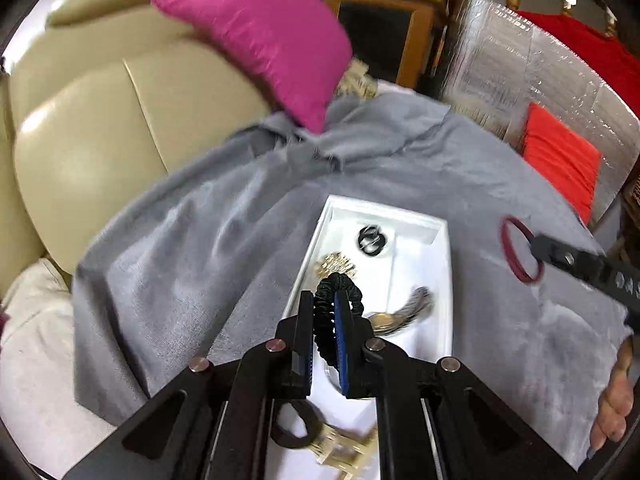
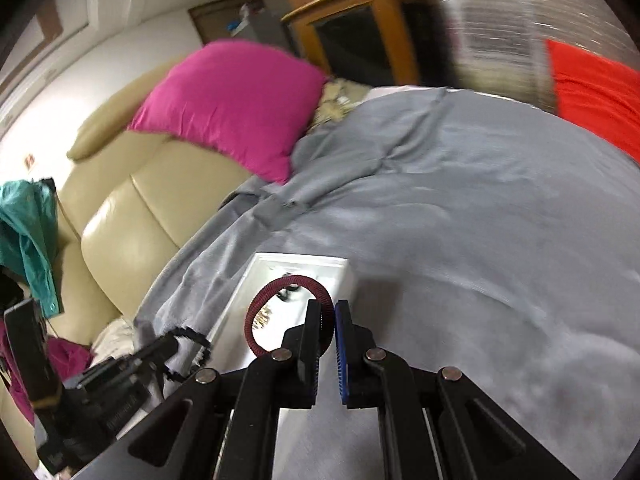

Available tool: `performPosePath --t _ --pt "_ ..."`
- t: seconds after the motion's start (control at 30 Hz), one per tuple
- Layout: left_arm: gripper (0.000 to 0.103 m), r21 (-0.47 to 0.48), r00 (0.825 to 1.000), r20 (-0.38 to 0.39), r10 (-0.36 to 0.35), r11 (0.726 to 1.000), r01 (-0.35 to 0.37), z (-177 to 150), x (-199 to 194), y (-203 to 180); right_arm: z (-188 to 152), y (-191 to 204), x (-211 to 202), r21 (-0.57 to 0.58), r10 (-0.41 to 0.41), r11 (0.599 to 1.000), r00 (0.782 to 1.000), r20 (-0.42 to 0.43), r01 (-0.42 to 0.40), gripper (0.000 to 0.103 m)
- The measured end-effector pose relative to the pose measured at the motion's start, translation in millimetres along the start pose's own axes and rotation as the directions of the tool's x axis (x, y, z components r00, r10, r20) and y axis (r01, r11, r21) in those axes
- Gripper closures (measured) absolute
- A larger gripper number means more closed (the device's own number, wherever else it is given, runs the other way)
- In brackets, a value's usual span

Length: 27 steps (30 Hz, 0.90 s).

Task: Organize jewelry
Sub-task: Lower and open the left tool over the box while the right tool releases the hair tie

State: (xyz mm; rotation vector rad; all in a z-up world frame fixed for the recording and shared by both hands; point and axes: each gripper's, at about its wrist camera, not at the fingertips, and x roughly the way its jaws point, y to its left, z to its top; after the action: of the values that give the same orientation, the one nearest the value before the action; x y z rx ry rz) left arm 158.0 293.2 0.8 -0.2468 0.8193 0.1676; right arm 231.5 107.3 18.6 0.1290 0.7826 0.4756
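Note:
A white tray lies on a grey blanket. In it are a gold brooch, a black ring piece and a silver-gold bangle. My left gripper is shut on a black scrunchie and holds it over the tray. My right gripper is shut on a maroon hair ring; in the left wrist view the maroon hair ring hangs right of the tray. The left gripper with the scrunchie shows at lower left of the right wrist view, beside the tray.
A beige leather sofa with a magenta cushion stands behind the blanket. A red cushion and silver foil sheet are at the right. Gold pieces and a dark band lie under the left gripper.

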Motion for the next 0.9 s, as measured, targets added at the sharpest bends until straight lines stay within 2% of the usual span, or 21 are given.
performPosePath --t 0.13,0.3,0.53,0.6,0.7,0.73,0.8,0.83,0.87,0.9 --pt "0.093 -0.037 0.995 -0.077 -0.066 0.997 0.063 4 24 8 12 28 54 -0.073 -0.036 0.997 0.997 -0.072 0.031 0.095" --pt "0.093 -0.029 0.989 -0.113 -0.098 0.995 0.095 4 34 9 13 39 97 -0.100 -0.067 0.994 0.988 -0.142 0.053 0.095" --pt "0.093 -0.004 0.979 -0.185 -0.086 0.996 0.087 -5 52 10 0 36 131 -0.098 -0.093 0.993 0.968 -0.233 0.072 0.095" --pt "0.093 -0.001 0.977 -0.199 -0.071 0.997 0.072 -7 57 10 -3 36 137 -0.108 -0.122 0.989 0.962 -0.244 0.098 0.095" --pt "0.093 0.007 0.977 -0.211 -0.021 1.000 0.023 -8 61 12 -5 33 140 -0.078 -0.106 0.993 0.960 -0.261 0.088 0.094" --pt "0.093 0.012 0.977 -0.213 -0.012 1.000 0.015 -8 60 12 -5 32 140 -0.076 -0.100 0.994 0.959 -0.267 0.082 0.092" --pt "0.092 0.024 0.978 -0.208 0.000 1.000 0.005 -8 58 11 -5 35 136 -0.101 -0.118 0.990 0.958 -0.261 0.095 0.079" --pt "0.088 0.038 0.980 -0.199 0.015 0.999 -0.007 -7 55 9 -5 37 133 -0.114 -0.114 0.990 0.961 -0.252 0.088 0.075" --pt "0.083 0.057 0.983 -0.184 0.028 0.998 -0.017 -7 51 6 -5 39 130 -0.120 -0.107 0.990 0.963 -0.246 0.080 0.070" --pt "0.067 0.068 0.985 -0.171 0.033 0.997 -0.021 -7 46 4 -6 40 125 -0.127 -0.100 0.989 0.966 -0.240 0.071 0.062"
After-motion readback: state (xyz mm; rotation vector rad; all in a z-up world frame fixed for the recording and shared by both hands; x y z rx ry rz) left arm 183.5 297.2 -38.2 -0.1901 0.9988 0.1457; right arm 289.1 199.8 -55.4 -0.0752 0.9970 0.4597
